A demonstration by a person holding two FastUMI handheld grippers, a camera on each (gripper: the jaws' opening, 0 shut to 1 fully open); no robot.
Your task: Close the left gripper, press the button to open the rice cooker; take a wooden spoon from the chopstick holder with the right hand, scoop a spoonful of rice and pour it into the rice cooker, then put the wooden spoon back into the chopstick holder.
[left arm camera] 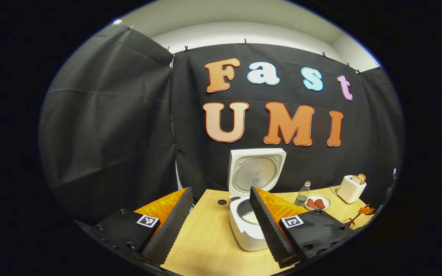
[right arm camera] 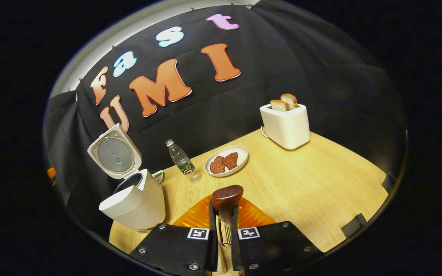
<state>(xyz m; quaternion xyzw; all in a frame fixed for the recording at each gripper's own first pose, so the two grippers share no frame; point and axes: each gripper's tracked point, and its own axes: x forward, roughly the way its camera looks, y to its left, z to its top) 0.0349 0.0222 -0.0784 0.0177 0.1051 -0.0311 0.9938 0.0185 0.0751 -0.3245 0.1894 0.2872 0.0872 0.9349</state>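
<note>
While the wooden surface (right arm camera: 313, 180) carries everything, 1 white rice cooker (left arm camera: 248, 226) stands on it with its lid upright and open, white rice showing in the pot. Next in size, 1 white toaster (right arm camera: 285, 124) holds 2 slices of bread (right arm camera: 284, 102) near the far edge. There is 1 plate (right arm camera: 240, 156) with 2 dark red pieces on it, and 1 clear bottle (right arm camera: 182, 160) just beside it, between plate and cooker. The left claw (left arm camera: 221, 222) hangs wide apart in front of the cooker, gripping nothing. The right claw (right arm camera: 225, 230) is narrow, both fingers pressed on 1 wooden spoon (right arm camera: 226, 199), its dark bowl standing above the fingertips.
</note>
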